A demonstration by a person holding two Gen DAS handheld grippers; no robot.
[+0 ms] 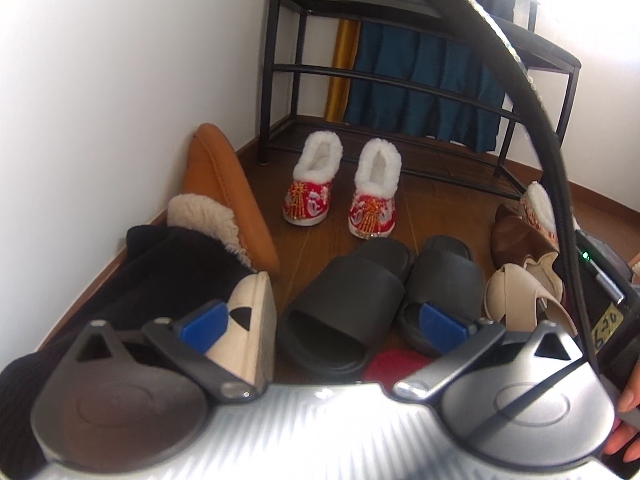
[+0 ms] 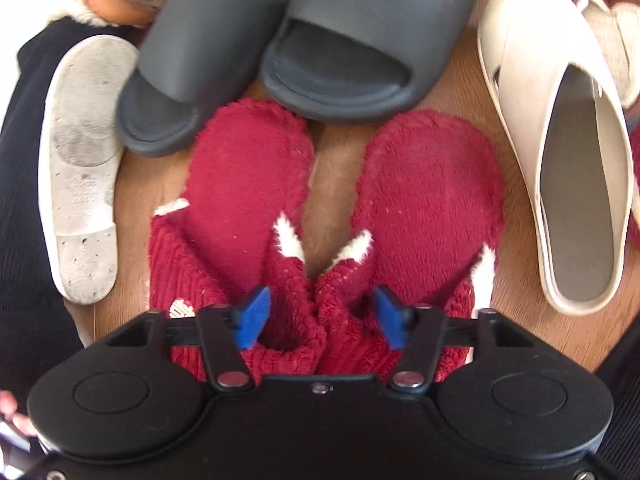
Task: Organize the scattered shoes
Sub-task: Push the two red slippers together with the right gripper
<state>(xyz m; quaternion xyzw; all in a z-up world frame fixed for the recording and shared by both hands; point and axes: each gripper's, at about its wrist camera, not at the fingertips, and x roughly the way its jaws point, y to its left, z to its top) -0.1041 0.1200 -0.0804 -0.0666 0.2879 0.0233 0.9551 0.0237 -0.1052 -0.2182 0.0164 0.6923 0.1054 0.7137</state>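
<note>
Red plush slippers are straddled at their cuffs by the spread right gripper; the left gripper is held wide, empty; nothing sits on the rack; shoes remain scattered.

red fuzzy slippers | dark grey slides | cream mule | possibly tan boot

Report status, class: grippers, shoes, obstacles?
Left gripper open, empty. Right gripper open over red slippers. Grey slides crowd their heels; rack unfilled.
</note>
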